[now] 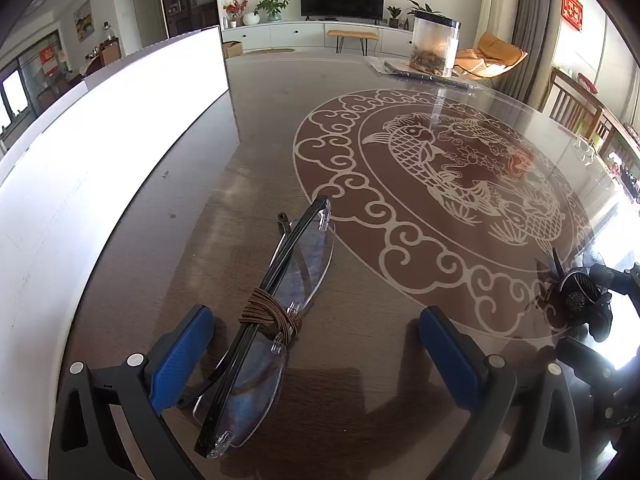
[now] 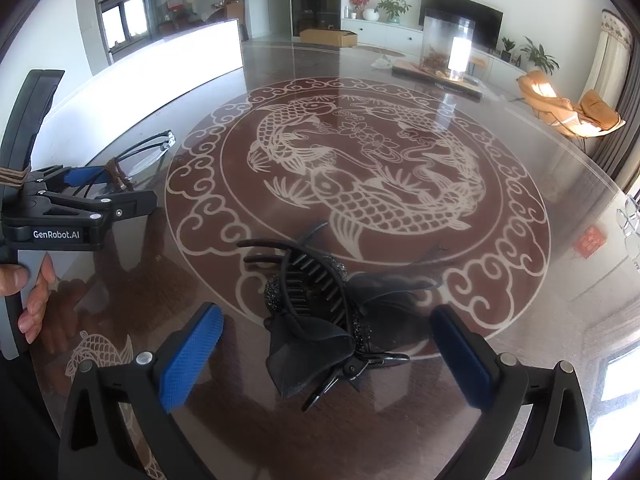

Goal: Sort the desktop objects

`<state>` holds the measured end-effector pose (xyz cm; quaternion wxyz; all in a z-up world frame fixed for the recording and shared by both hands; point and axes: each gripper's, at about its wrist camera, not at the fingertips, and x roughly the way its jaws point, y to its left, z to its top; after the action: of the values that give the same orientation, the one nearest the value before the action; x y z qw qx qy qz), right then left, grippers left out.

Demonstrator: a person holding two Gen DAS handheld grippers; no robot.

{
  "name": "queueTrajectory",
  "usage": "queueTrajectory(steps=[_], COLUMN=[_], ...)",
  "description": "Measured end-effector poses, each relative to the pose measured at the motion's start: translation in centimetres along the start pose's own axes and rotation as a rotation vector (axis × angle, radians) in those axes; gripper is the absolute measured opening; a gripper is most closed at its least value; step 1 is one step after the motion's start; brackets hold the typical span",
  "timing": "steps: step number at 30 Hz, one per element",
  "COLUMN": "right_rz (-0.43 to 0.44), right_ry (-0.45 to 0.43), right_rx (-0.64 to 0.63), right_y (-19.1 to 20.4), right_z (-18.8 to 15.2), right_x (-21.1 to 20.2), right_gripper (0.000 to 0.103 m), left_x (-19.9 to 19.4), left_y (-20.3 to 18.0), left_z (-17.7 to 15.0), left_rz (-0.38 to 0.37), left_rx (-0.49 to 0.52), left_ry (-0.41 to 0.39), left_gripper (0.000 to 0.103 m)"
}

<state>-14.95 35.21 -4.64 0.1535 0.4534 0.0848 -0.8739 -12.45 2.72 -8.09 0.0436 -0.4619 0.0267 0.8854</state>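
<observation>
Right now we have both hand-held grippers spread wide and holding nothing. Our left hand-held gripper [image 1: 316,344] straddles a pair of rimless glasses [image 1: 264,320] lying folded on the worktop [image 1: 224,168]; the blue pads stand clear on either side, the left pad close beside the temple arms, the right pad well apart. Our right hand-held gripper [image 2: 326,354] frames a black hair claw clip [image 2: 316,308] in the same way, with a gap on both sides.

As for progress, we judge the sorting barely settled either way: the two items sit on the glass, well apart from each other, and no tray or bin for them shows in either view. Whether these spots are their final places we cannot tell. A clear jar [image 1: 434,46] on a flat dark package stands at the far edge, untouched.

The glasses run lengthwise away from the left wrist camera, near lens at the bottom of the view and far lens pointing up toward the fish medallion [image 1: 452,184], leaning slightly right. A brown cord [image 1: 272,316] is wound around the bridge and the folded arms at mid-length. The clip lies with its long axis tilted, teeth up and toward the medallion, its bow-shaped wings nearest the right wrist camera.
</observation>
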Motion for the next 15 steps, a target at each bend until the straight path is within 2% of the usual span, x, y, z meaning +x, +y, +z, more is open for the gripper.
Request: queueTrajectory(steps=[15], right_rz=[0.001], right_ry=[0.0], right_rx=[0.0], right_y=[-0.02], right_z=[0.01], right_x=[0.07], right_gripper=[0.103], left_x=[-0.11], left_y=[0.06], left_z=[-0.14], left_rz=[-0.001], left_rx=[0.0], left_ry=[0.0], left_gripper=[0.103])
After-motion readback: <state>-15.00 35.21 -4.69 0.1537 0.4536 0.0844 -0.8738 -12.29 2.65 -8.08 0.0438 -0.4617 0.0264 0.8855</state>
